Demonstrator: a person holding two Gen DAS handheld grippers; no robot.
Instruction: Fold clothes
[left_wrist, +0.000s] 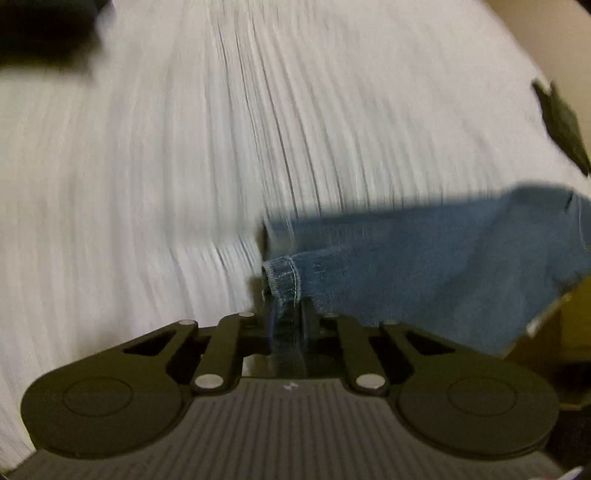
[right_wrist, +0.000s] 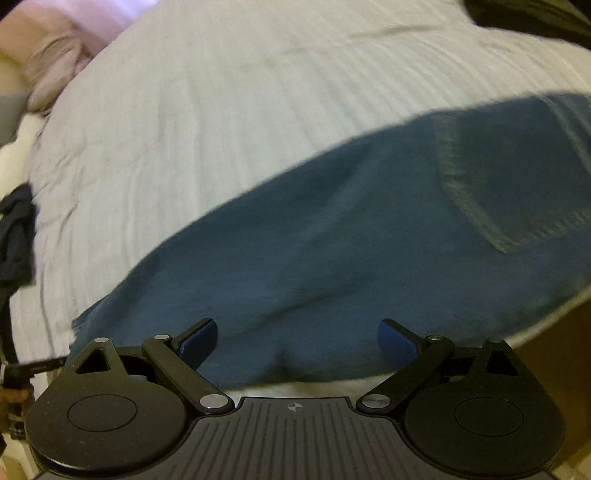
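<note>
Blue denim jeans (left_wrist: 424, 258) lie on a white ribbed bedspread (left_wrist: 147, 166). In the left wrist view my left gripper (left_wrist: 288, 295) is shut on the stitched hem of one jeans leg, and the rest of the cloth trails off to the right. In the right wrist view the jeans (right_wrist: 351, 240) spread wide across the bedspread (right_wrist: 221, 110), with a back pocket (right_wrist: 517, 177) at the right. My right gripper (right_wrist: 297, 341) hovers over the near edge of the denim with its blue-padded fingers (right_wrist: 199, 341) far apart and nothing between them.
A dark garment (left_wrist: 44, 33) lies at the far left corner of the bed, another dark piece (left_wrist: 561, 125) at the right edge. In the right wrist view dark cloth (right_wrist: 14, 229) hangs at the left, pink and beige bedding (right_wrist: 66, 40) sits beyond, and a black item (right_wrist: 535, 18) is top right.
</note>
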